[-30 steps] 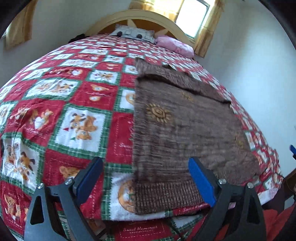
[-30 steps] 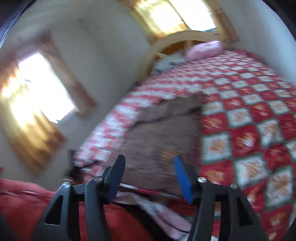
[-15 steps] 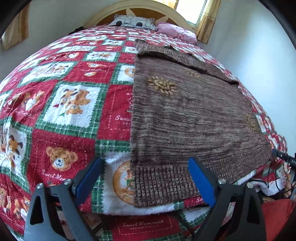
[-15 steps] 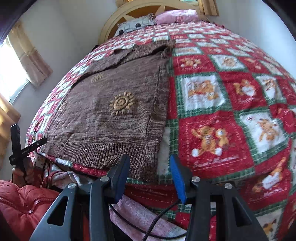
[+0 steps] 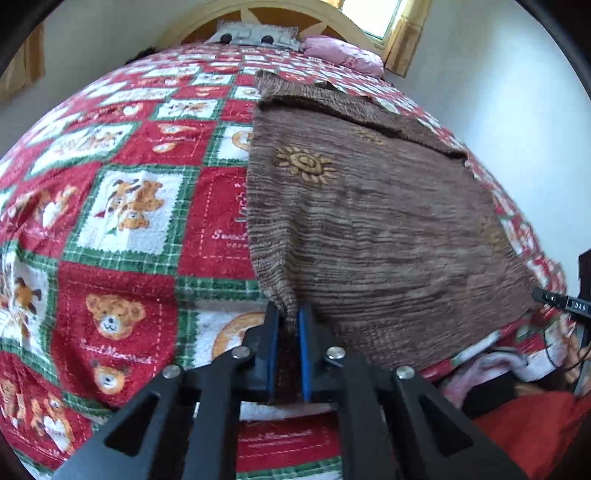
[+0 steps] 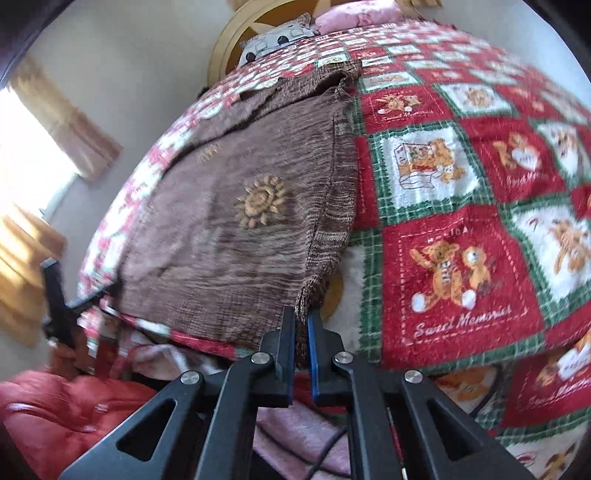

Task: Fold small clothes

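A brown knitted sweater (image 5: 373, 221) is laid flat on a bed, on a red, green and white teddy-bear blanket (image 5: 122, 206). An embroidered sun motif (image 5: 306, 164) is seen on the knit. The garment is positioned toward the bed's edge nearest the cameras, with its upper part directed at the wooden headboard (image 5: 280, 14).

The left claw (image 5: 289, 323) is closed on the sweater's near corner. Its jaws have just been closing, and a pinch of brown knit is clamped between the blue pads (image 5: 305, 347). The fabric is drawn up into a narrow ridge from the pads into the body of the garment.

The right claw (image 6: 302, 319) is likewise closed on the sweater's near corner, as seen in the right wrist view. Its jaws have just been closing, and the ribbed hem edge is gripped between the pads. The side edge of the garment is curled up from the blanket above this grip.

A grey patterned pillow (image 5: 255, 35) and a pink pillow (image 5: 343, 55) are placed at the headboard. A red padded fabric (image 6: 62, 417) is visible below the bed edge. Curtained windows (image 6: 33, 166) are seen on the walls
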